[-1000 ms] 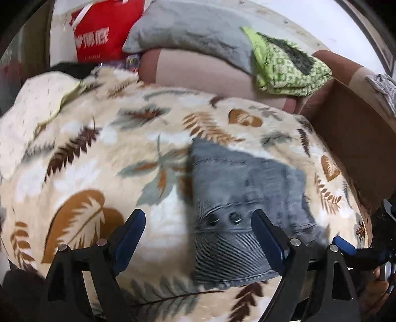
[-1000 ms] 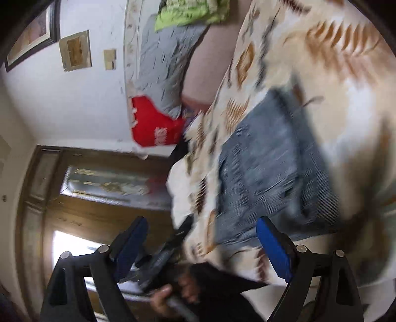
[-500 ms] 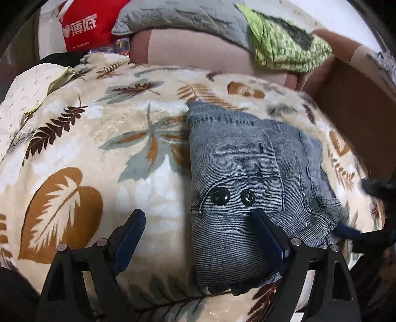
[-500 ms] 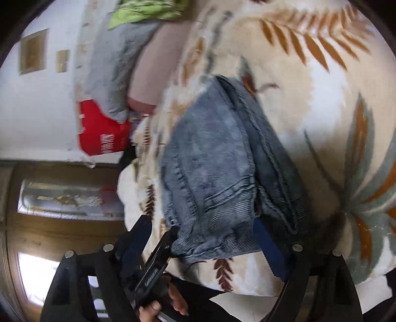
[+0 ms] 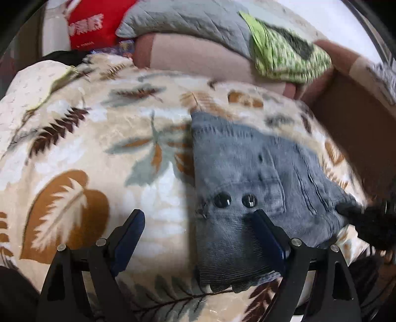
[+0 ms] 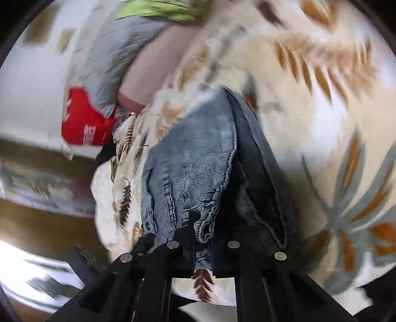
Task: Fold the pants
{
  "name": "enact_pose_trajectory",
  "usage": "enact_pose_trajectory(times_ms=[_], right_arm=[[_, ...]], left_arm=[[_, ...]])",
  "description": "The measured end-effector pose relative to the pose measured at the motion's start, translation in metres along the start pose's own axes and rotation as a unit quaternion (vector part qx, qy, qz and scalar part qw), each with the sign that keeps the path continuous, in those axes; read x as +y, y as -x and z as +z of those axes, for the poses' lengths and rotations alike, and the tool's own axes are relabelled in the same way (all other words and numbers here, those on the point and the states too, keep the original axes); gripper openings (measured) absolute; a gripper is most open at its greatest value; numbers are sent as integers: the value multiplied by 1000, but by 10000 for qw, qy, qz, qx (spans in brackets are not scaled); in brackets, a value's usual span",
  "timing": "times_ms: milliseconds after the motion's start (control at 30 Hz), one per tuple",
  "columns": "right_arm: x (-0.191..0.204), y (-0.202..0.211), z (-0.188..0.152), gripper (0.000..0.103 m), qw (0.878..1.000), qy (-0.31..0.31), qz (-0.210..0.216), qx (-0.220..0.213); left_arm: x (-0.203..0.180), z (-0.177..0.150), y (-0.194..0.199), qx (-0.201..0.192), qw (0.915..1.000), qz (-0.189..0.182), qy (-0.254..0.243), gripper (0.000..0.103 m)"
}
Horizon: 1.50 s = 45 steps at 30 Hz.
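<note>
Folded blue-grey denim pants lie on a leaf-print blanket; two black buttons face me. My left gripper is open and empty, its right finger resting over the pants' near part. In the right wrist view the pants show layered edges, and my right gripper is shut on their near edge. The right gripper also shows as a dark blur at the pants' right corner in the left wrist view.
A grey pillow, a green patterned cloth, a pink bolster and a red bag lie beyond the blanket. A brown board stands at the right. A white wall and wooden door show in the right view.
My right gripper moved in and closed on the pants' edge; it was open half a second ago. The left gripper stayed open, its view shifted slightly back.
</note>
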State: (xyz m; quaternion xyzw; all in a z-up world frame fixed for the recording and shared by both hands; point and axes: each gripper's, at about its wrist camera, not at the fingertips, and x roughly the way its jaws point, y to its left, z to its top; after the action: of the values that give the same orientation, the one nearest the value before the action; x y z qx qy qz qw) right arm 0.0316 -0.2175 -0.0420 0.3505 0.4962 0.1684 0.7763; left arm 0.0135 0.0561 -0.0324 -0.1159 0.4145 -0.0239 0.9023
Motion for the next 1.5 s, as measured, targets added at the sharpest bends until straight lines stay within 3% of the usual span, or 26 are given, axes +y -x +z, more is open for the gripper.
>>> enact_pose_trajectory(times_ms=[133, 233, 267, 300, 367, 433, 500, 567, 633, 667, 700, 767, 800, 833, 867, 933, 1033, 1167, 1233, 1300, 1367, 1433, 1467, 1500], right_arm=[[-2, 5, -9, 9, 9972, 491, -559, -106], [-33, -24, -14, 10, 9978, 248, -576, 212], [-36, -23, -15, 10, 9983, 268, -490, 155], [-35, -20, -13, 13, 9986, 253, -443, 157], [-30, -10, -10, 15, 9977, 307, -574, 193], [-25, 14, -6, 17, 9961, 437, -763, -52], [-9, 29, 0, 19, 9963, 482, -654, -295], [11, 35, 8, 32, 9964, 675, -372, -365], [29, 28, 13, 66, 9960, 838, -98, -300], [34, 16, 14, 68, 9950, 967, -55, -240], [33, 7, 13, 68, 9944, 1035, -142, -169], [11, -30, 6, 62, 9889, 1114, -957, 238], [-5, -41, 0, 45, 9880, 1071, -1065, 325], [-7, -33, -2, 32, 9872, 1171, -1084, 93], [-4, -29, -2, 31, 9849, 1233, -1211, 134], [2, -28, 1, 30, 9817, 1341, -1324, 261], [14, -28, 6, 30, 9755, 1502, -1539, 461], [64, -14, 28, 32, 9653, 2021, -1651, 25], [91, -19, 45, 42, 9556, 2376, -1737, -168], [105, -35, 63, 53, 9549, 2544, -1526, -141], [99, -62, 82, 57, 9494, 2626, -1720, -124], [62, -104, 95, 61, 9458, 2243, -2322, 362], [35, -118, 98, 61, 9573, 1769, -2155, 768], [36, -112, 97, 61, 9604, 1822, -2025, 577]], left_arm=[[-6, 13, 24, -463, 9988, -101, 141, 89], [-34, 6, -6, 117, 9982, 111, -581, 90], [-45, -4, -28, 489, 9923, 435, -1048, 90], [-48, -13, -38, 552, 9898, 533, -1204, 91], [-42, -17, -36, 448, 9940, 379, -928, 91], [-41, -15, -36, 487, 9939, 345, -931, 91], [-40, -16, -36, 459, 9939, 330, -952, 92], [-39, -17, -36, 459, 9944, 291, -904, 92], [-38, -16, -36, 460, 9943, 258, -925, 92], [-37, -15, -36, 463, 9946, 240, -896, 92], [-36, -16, -37, 472, 9948, 218, -873, 92], [-33, -12, -32, 474, 9961, -37, -742, 91], [-31, -9, -27, 444, 9968, -113, -649, 90], [-26, -5, -17, 266, 9983, -164, -501, 90], [-21, 0, -3, -87, 9992, -199, -321, 90], [-17, 6, 9, -468, 9986, -49, -245, 90], [-24, -6, -27, 384, 9957, 339, -765, 90], [-20, -11, -35, 396, 9966, 253, -676, 92], [-21, -13, -36, 361, 9965, 279, -704, 92], [-19, -13, -37, 372, 9968, 242, -660, 92], [-16, -11, -37, 386, 9969, 197, -660, 92], [-15, -12, -38, 389, 9971, 131, -643, 92], [-16, -13, -39, 380, 9970, 141, -662, 92], [-15, -12, -36, 367, 9970, 137, -667, 92]])
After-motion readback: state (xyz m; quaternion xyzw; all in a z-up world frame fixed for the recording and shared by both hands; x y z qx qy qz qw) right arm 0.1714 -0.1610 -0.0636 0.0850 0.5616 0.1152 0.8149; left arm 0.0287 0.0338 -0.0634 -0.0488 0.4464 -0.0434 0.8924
